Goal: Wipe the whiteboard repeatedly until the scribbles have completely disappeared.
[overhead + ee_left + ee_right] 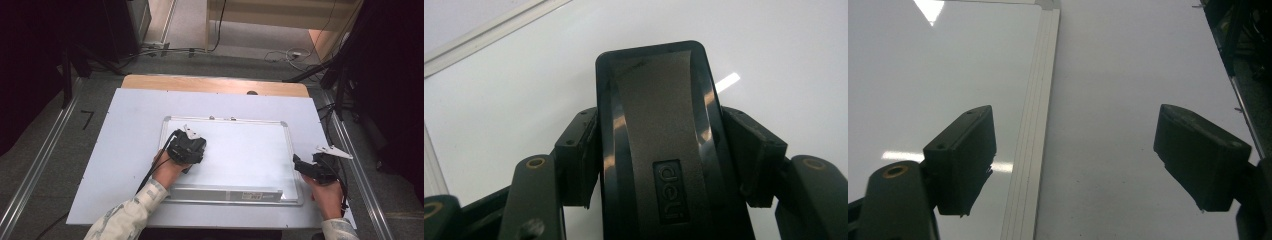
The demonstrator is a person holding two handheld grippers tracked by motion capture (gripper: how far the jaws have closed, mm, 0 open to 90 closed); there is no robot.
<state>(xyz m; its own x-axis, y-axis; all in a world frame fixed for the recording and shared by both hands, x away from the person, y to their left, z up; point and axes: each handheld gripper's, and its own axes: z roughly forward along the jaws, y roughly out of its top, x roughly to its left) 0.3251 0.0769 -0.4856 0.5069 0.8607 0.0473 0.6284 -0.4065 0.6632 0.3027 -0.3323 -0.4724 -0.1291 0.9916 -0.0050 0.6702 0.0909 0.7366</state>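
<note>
In the high view, a whiteboard (235,145) with a silver frame is seen lying flat on a pale sheet that covers the table (125,150); a strip of bare wood is left showing along the table's far edge. The left gripper (187,147) is held over the left part of the whiteboard, its hand (167,167) and a patterned sleeve reaching in from below. The right gripper (305,167) is held at the board's right edge, above the frame. A marker tray is fitted along the board's near edge, and nothing can be made out in it. Grey carpet, floor rails, cables and dark stands are seen around the table.

In the left gripper view, a black board eraser (659,145) with a grey textured top and an embossed brand mark is clamped between the two jaws, one pad pressed on each long side. The eraser is set against the glossy white surface of the board, whose frame is seen at the upper left.

In the right gripper view, the jaws are spread wide with nothing between them. The board's ribbed frame is seen running up between them, with the board's surface at the left and the pale sheet at the right.
</note>
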